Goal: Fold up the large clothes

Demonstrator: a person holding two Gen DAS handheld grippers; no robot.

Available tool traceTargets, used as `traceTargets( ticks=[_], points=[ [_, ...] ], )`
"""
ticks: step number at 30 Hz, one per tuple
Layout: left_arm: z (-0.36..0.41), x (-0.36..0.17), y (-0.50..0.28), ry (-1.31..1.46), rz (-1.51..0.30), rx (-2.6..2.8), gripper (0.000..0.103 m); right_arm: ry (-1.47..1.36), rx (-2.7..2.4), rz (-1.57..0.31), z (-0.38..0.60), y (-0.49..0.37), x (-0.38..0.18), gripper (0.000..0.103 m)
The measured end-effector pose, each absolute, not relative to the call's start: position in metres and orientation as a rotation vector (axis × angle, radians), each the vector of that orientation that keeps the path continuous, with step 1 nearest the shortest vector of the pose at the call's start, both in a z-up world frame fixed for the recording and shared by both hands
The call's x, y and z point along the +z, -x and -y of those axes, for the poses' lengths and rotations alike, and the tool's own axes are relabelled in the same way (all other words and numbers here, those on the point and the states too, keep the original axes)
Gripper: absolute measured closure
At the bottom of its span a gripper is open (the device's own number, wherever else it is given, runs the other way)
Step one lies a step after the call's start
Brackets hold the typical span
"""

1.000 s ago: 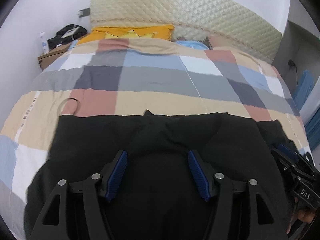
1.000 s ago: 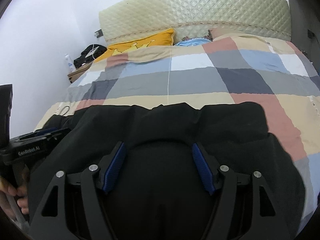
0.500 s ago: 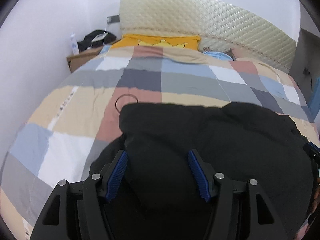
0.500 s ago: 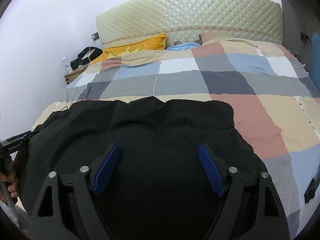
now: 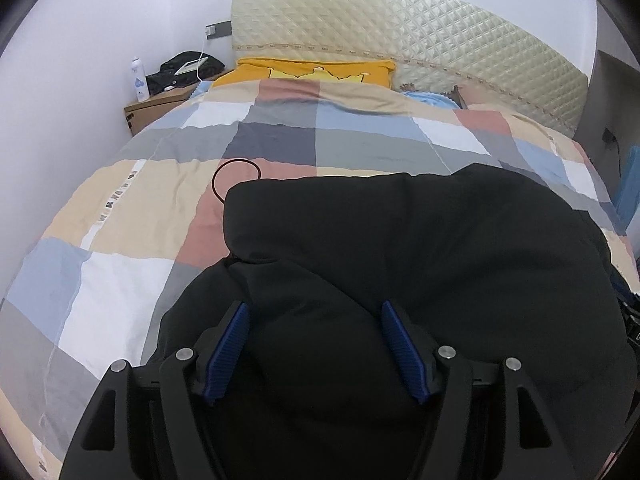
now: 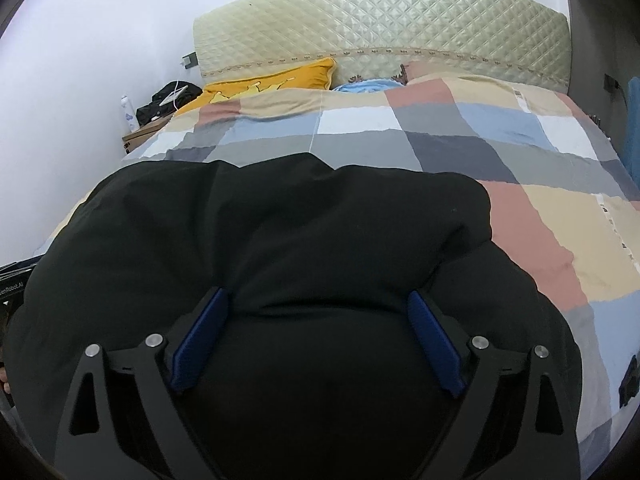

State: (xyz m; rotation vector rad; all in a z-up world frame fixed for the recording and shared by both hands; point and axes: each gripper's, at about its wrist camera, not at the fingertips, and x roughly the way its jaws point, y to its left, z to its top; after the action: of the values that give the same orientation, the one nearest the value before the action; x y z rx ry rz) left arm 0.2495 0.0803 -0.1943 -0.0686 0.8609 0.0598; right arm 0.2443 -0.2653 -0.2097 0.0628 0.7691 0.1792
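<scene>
Black garment [image 5: 400,264] lies folded over, bunched, on the bed.

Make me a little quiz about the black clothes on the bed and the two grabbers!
1. True or false: the black garment lies on a checked quilt.
2. What colour is the pillow by the headboard? A red, B yellow, C green.
3. Fill in: the blue pads of the left gripper and those of the right gripper stand wide ____, with black cloth between them.

Key: 1 true. 2 B. 3 apart; both grippers are open, not pinching the cloth.
</scene>
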Motion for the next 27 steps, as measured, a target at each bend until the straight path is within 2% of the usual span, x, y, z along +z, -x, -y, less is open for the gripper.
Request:
traceTargets(
  ticks=[7,13,16,18,22,24,27],
  points=[
    [-0.09,-0.17,-0.238,0.136,-0.885,0.09,0.035,-0.123,0.156,-0.793,0.273,-0.229,-0.182,0.011],
    [-0.091,-0.123,-0.185,0.133,-0.848,0.143,0.035,-0.111,0.172,-0.676,0.273,-0.177,-0.111,0.01],
    [-0.084,-0.09,-0.157,0.12,-0.797,0.138,0.035,-0.094,0.171,-0.598,0.271,-0.142,-0.07,0.004],
    [-0.078,-0.068,-0.138,0.101,-0.768,0.153,0.029,-0.092,0.174,-0.546,0.268,-0.119,-0.044,0.001],
    [-0.068,-0.027,-0.096,0.116,-0.699,0.136,0.023,-0.099,0.197,-0.473,0.263,-0.081,-0.003,0.001],
    [-0.063,-0.013,-0.079,0.102,-0.689,0.165,0.017,-0.091,0.199,-0.441,0.26,-0.061,0.014,0.0],
    [-0.059,0.003,-0.054,0.096,-0.673,0.187,0.016,-0.064,0.225,-0.406,0.253,-0.031,0.035,0.0]
  ],
)
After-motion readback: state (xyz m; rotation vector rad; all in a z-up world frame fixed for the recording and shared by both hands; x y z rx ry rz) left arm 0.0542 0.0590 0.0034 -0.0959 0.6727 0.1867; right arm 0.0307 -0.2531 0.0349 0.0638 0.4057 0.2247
